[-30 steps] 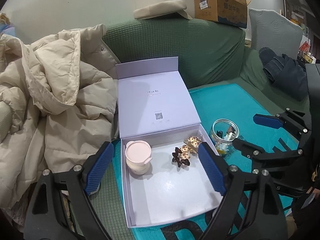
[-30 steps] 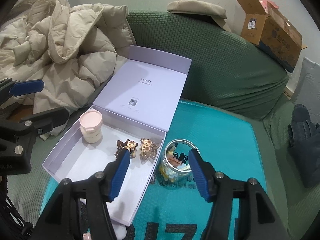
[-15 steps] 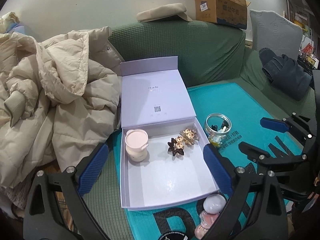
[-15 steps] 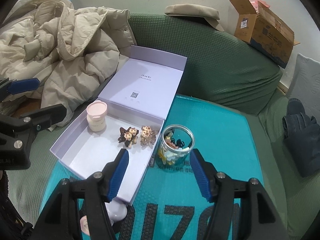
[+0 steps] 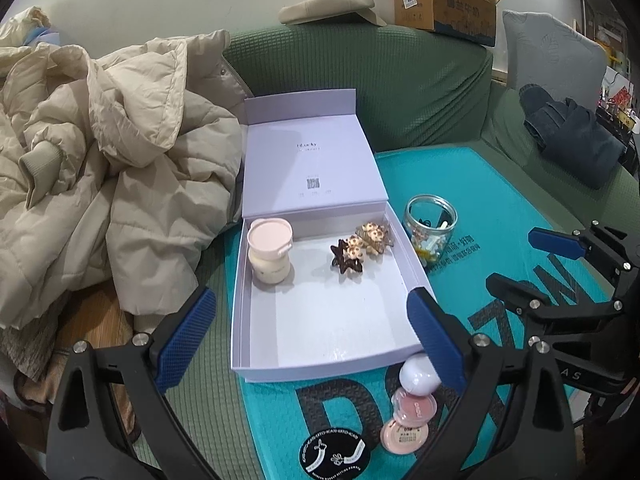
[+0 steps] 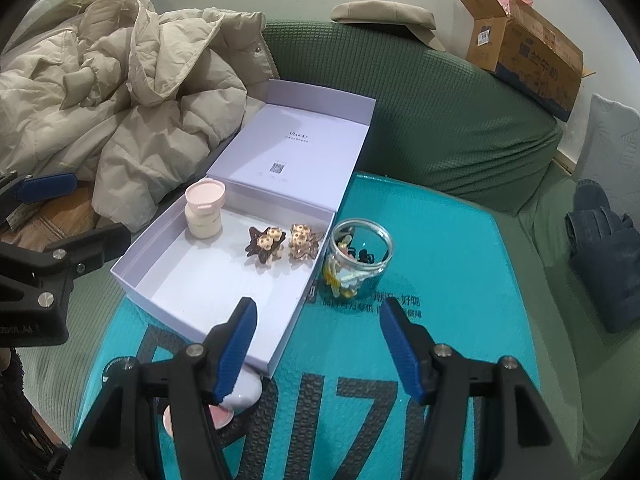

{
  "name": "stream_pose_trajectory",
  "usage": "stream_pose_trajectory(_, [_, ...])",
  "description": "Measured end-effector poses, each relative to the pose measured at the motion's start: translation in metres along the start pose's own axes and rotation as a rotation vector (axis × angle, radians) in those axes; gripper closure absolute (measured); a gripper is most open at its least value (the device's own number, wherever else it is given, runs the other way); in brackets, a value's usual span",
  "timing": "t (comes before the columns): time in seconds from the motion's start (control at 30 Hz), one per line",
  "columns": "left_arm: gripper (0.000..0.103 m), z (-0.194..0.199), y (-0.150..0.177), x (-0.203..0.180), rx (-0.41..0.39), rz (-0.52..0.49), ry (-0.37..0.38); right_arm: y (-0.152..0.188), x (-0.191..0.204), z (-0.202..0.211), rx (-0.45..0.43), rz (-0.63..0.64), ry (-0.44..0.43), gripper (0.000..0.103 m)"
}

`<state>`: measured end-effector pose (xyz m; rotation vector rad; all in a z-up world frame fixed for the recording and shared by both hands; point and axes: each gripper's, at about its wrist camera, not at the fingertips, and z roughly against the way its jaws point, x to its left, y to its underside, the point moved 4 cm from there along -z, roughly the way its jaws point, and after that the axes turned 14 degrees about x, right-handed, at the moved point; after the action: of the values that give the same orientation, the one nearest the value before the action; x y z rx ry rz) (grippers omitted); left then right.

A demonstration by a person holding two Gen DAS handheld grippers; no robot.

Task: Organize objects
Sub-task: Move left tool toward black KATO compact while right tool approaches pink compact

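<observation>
An open lilac box [image 5: 320, 370] [image 6: 152, 286] lies on a teal mat, its lid folded back. Inside stand a pink-capped jar [image 5: 270, 250] [image 6: 204, 210] and two flower-shaped hair clips [image 5: 360, 248] [image 6: 280, 242]. A glass jar [image 5: 430, 226] [image 6: 358, 254] of small items stands right of the box. In front of the box lie a white egg-shaped case [image 5: 416, 374] [image 6: 244, 394], pink compacts [image 5: 408, 420] and a black round disc [image 5: 334, 454]. My left gripper [image 5: 312, 336] hangs open over the box's near half. My right gripper [image 6: 316, 344] is open, short of the glass jar.
A beige puffer coat [image 5: 100, 168] [image 6: 132, 92] is heaped left of the box on the green sofa [image 5: 400, 92]. A cardboard carton [image 5: 440, 0] [image 6: 524, 52] sits on the sofa back. Dark folded clothing [image 5: 576, 136] [image 6: 608, 256] lies at the right.
Both grippers have pulled back and up from the box and glass jar, so the small cases in front of the box have come into view. Neither gripper has closed.
</observation>
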<state>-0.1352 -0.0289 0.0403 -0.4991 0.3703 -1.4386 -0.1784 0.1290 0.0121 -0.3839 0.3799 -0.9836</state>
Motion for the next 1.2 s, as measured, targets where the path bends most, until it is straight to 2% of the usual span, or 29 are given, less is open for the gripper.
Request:
stream_pose_trajectory(0.7, [0.007, -0.008, 0.057, -0.008, 0.074, 0.007, 0.022, 0.047, 0.009, -0.010, 0.049, -0.013, -0.023, 0.038])
stream_pose_trajectory(1.2, [0.007, -0.005, 0.098, -0.027, 0.094, -0.051, 0.026, 0.088, 0.013, -0.016, 0.082, -0.064, -0.047, 0.038])
